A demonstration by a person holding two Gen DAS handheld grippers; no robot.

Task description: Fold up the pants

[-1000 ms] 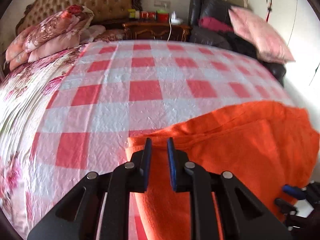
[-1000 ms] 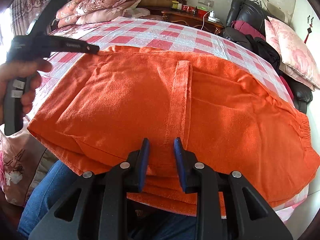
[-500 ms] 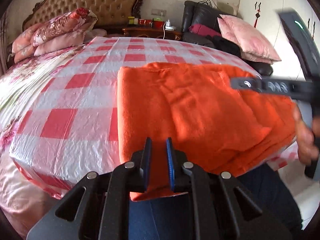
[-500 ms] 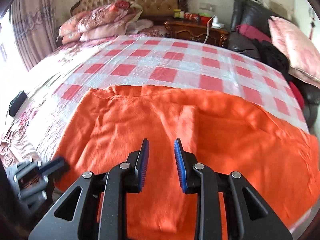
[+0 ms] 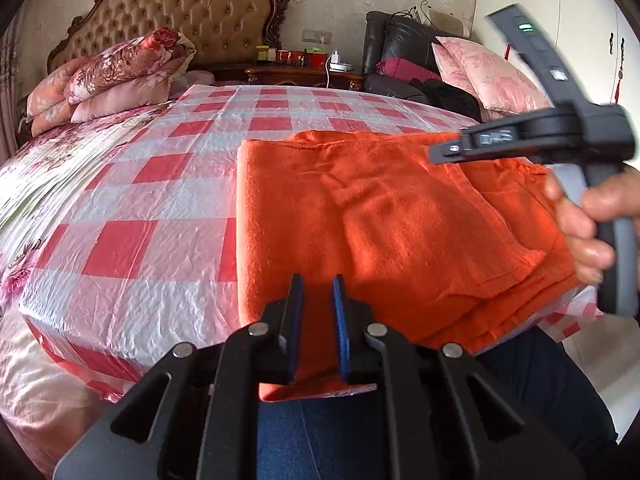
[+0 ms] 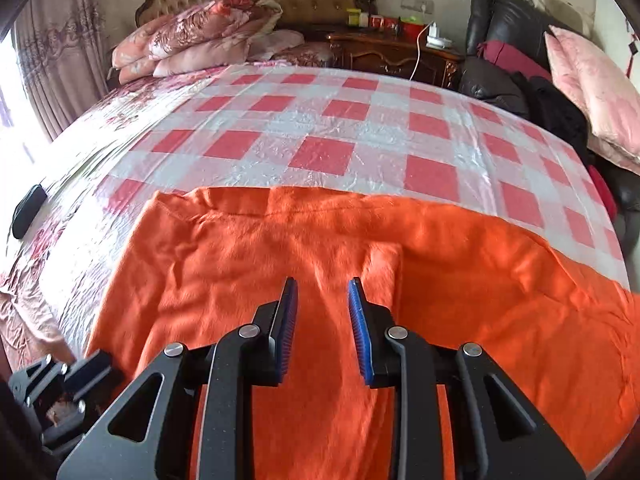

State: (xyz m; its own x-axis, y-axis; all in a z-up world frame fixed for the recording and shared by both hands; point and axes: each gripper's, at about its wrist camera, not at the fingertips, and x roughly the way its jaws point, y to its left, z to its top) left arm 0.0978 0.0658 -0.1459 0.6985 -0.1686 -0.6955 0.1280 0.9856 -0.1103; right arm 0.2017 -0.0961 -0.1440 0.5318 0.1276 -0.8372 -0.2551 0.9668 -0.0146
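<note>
Orange pants (image 5: 384, 224): folded, lying on the red-and-white checked plastic sheet (image 5: 152, 216) at the near edge of the bed, filling the centre and right of the left wrist frame; the lower half of the right wrist frame shows the same cloth (image 6: 280, 264), with a narrow raised fold running up its middle. Left gripper (image 5: 318, 300): bottom centre of its own frame, blue-lined fingers slightly parted with nothing between them, tips over the near hem of the pants; a corner of it shows at lower left of the right wrist frame (image 6: 60, 388). Right gripper (image 6: 322, 304): bottom centre of its own frame, fingers spread wider, empty, above the pants; seen from the side at upper right of the left wrist frame (image 5: 448, 150), held in the right hand (image 5: 588, 216), blurred there. Tufted headboard (image 5: 180, 12): upper left. Floral bedding stack (image 5: 112, 76): left, below the headboard. Wooden nightstand (image 5: 304, 74): top centre. Pink pillow (image 5: 488, 72): upper right, on a dark chair. Blue jeans (image 5: 340, 432): bottom, below the bed edge.
</note>
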